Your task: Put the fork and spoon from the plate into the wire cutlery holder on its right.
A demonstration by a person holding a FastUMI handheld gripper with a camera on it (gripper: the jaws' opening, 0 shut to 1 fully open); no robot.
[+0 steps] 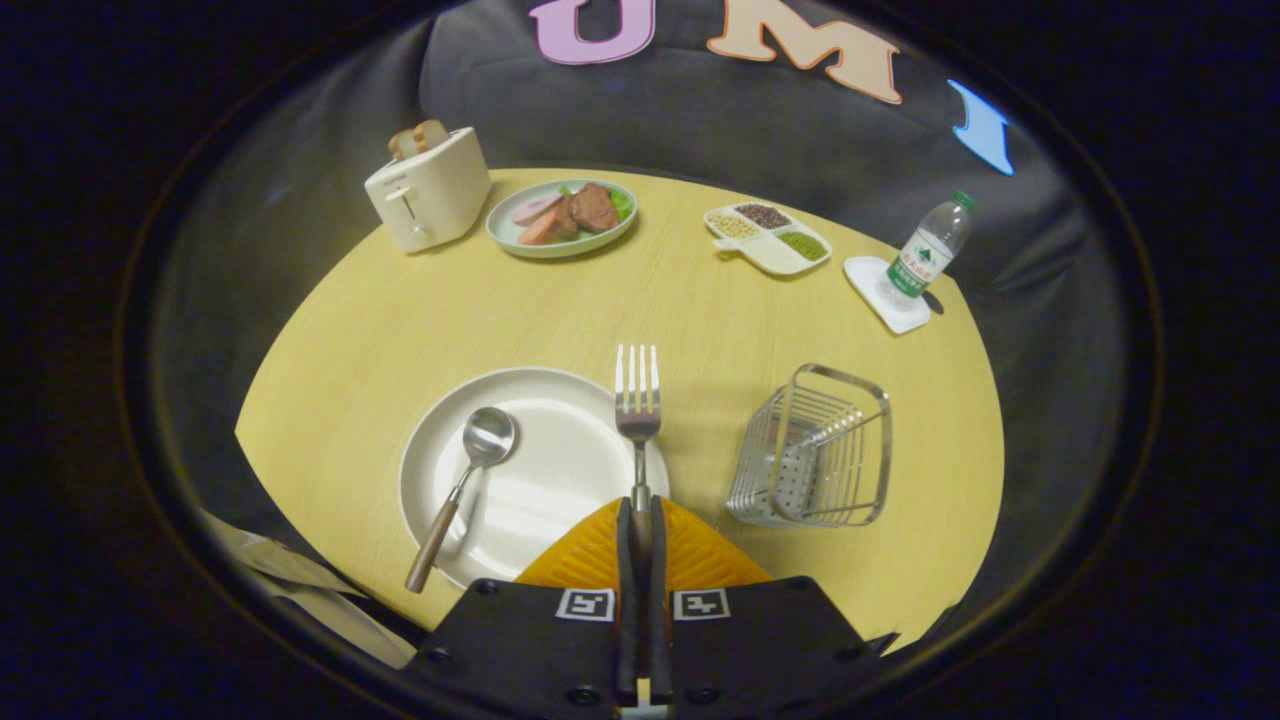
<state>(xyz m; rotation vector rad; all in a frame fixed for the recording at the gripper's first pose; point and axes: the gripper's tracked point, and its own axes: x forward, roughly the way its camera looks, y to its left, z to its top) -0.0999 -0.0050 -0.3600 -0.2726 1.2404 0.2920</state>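
My gripper (640, 508) is shut on the handle of a metal fork (637, 392), whose tines point straight ahead. The fork hangs over the right rim of a white plate (560, 470) on the round wooden table. A spoon (470, 470) with a metal bowl and a brown wooden handle lies on the left part of that plate, handle toward me. The wire cutlery holder (818, 450) stands upright to the right of the plate and of my fingers, with its open top in view.
Beyond the plate, at the table's far side, stand a cream toaster (428, 190) with bread, a plate of food (562, 216), a divided dish of beans (768, 238), and a water bottle (928, 252) on a white coaster (882, 294).
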